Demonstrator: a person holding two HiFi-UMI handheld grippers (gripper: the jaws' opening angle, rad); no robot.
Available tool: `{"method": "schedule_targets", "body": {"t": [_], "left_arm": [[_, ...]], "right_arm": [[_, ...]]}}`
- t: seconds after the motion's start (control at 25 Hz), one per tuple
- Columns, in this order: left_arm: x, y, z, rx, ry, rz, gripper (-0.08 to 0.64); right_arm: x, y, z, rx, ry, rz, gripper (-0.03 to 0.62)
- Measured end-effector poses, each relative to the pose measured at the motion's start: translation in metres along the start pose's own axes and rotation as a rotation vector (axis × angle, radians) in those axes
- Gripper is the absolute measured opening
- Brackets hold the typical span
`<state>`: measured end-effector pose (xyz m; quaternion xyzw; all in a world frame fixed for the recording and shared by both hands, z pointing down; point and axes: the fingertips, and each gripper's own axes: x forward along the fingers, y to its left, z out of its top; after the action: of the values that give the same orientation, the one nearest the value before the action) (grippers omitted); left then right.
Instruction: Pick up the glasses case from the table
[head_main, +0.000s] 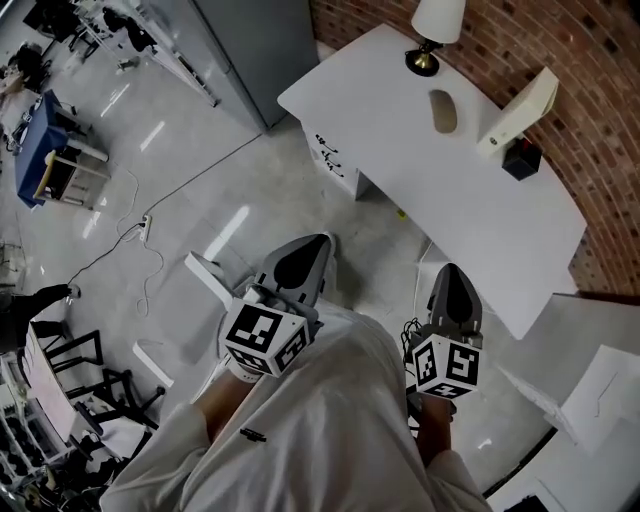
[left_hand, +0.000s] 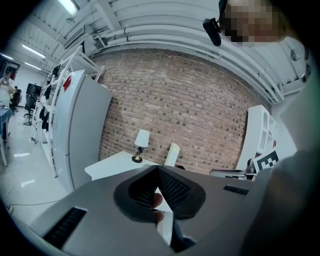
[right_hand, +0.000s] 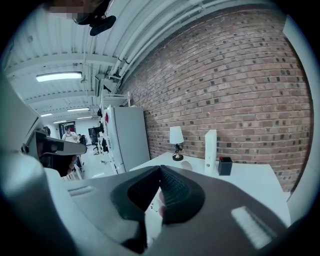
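The glasses case (head_main: 442, 110) is a grey-brown oval lying on the white table (head_main: 470, 220), between the lamp and a white upright box. In the right gripper view the glasses case (right_hand: 186, 165) shows as a pale oval just past the jaw tips, far off. My left gripper (head_main: 312, 245) and right gripper (head_main: 452, 270) are held side by side over the floor, short of the table's near edge, both pointing toward it. The left gripper (left_hand: 158, 167) and the right gripper (right_hand: 160, 167) each have their jaws shut with nothing between them.
On the table stand a lamp (head_main: 432, 35), a white upright box (head_main: 518, 112) and a small dark box (head_main: 522, 160). A brick wall (head_main: 600, 120) runs behind it. A grey cabinet (head_main: 260, 50) stands left of the table, and a cable (head_main: 150, 235) lies on the floor.
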<state>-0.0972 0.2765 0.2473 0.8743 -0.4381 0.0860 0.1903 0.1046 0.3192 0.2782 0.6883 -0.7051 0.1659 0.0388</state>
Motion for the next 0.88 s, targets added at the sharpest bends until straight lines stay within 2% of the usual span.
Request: {"method": "schedule_targets", "body": {"t": [0.44, 0.88], "left_arm": [[0.093, 0.064, 0.065, 0.016, 0.019, -0.104, 0.008], [0.151, 0.142, 0.106, 0.004, 0.037, -0.165, 0.008]], "right_arm": [[0.098, 0.005, 0.051, 0.017, -0.016, -0.107, 0.012], [0.183, 0.037, 0.076, 0.004, -0.005, -0.164, 0.012]]}}
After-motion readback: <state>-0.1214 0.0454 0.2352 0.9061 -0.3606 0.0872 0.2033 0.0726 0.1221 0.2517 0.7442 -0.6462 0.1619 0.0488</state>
